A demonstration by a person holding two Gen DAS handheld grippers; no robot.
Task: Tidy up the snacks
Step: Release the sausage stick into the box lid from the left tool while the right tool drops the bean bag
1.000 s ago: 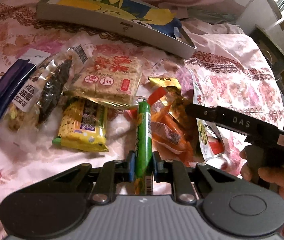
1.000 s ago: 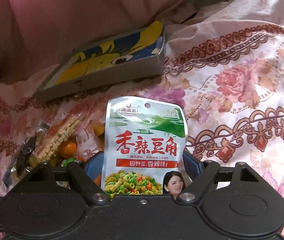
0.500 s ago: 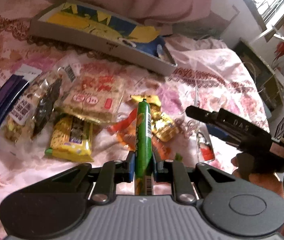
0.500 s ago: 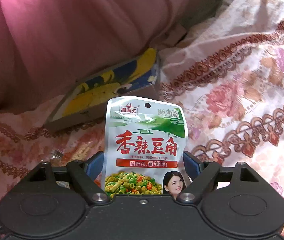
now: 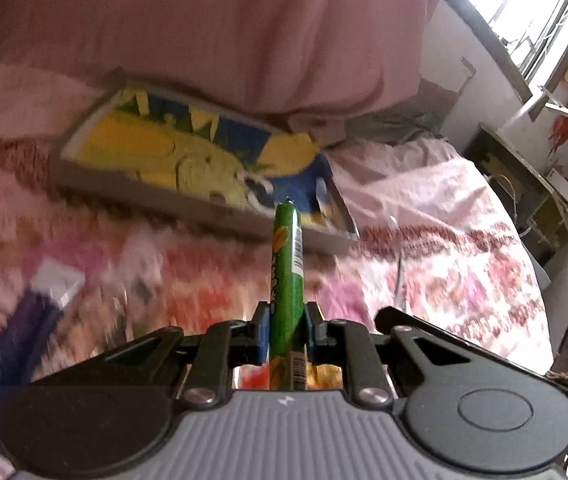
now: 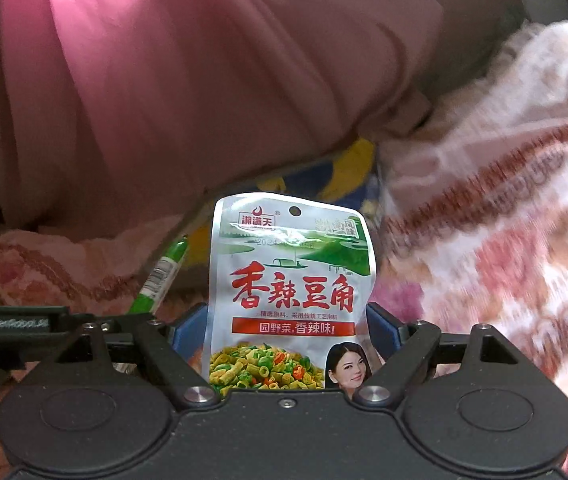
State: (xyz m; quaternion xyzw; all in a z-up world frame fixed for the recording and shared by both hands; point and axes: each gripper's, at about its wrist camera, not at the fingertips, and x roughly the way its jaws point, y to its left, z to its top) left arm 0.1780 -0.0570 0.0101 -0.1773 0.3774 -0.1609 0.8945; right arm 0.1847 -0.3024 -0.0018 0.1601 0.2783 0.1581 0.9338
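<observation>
The green sausage stick (image 5: 287,276) is clamped upright between the nearly closed jaws of the left gripper (image 5: 287,338), before the shallow cartoon-printed box (image 5: 188,160). The spicy-bean pouch (image 6: 289,300) (silver, red lettering) is pinched across its width by the right gripper (image 6: 287,330), jaws wide, near the same box.

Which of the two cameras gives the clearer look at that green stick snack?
The left wrist view: the green stick stands central and sharp, clamped in the left gripper. The right wrist view shows only its upper part at the left, beside the pouch.
</observation>
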